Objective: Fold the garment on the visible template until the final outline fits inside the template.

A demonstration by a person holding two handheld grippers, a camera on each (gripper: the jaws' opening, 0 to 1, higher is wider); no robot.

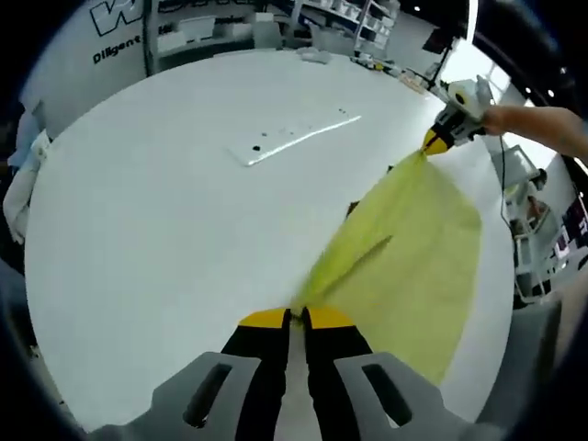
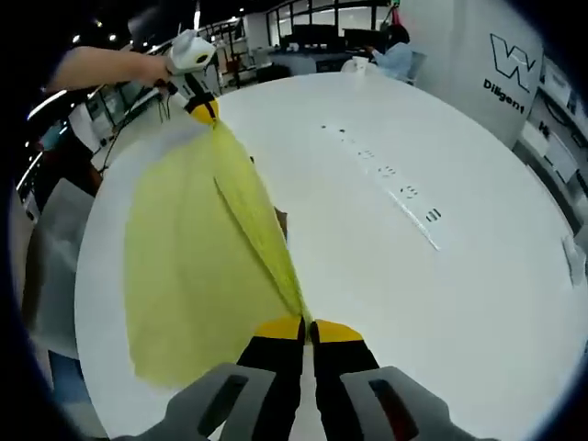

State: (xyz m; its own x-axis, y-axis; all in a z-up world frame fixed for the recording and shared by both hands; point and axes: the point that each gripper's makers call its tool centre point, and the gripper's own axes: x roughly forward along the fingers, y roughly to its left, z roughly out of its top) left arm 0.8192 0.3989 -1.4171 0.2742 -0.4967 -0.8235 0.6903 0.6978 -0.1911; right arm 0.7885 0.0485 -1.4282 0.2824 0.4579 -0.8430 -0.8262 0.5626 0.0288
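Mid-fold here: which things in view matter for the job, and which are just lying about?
Job:
yellow garment
left gripper, shut on it
right gripper, shut on it
white table

Lying about:
flush socket strip
shelving

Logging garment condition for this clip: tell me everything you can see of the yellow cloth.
The yellow cloth is thin, plain fabric, held stretched above the white table. The left gripper and right gripper each pinch a corner, jaws closed on it. A taut ridge runs between them; the rest hangs down in a loose sheet toward the table edge.
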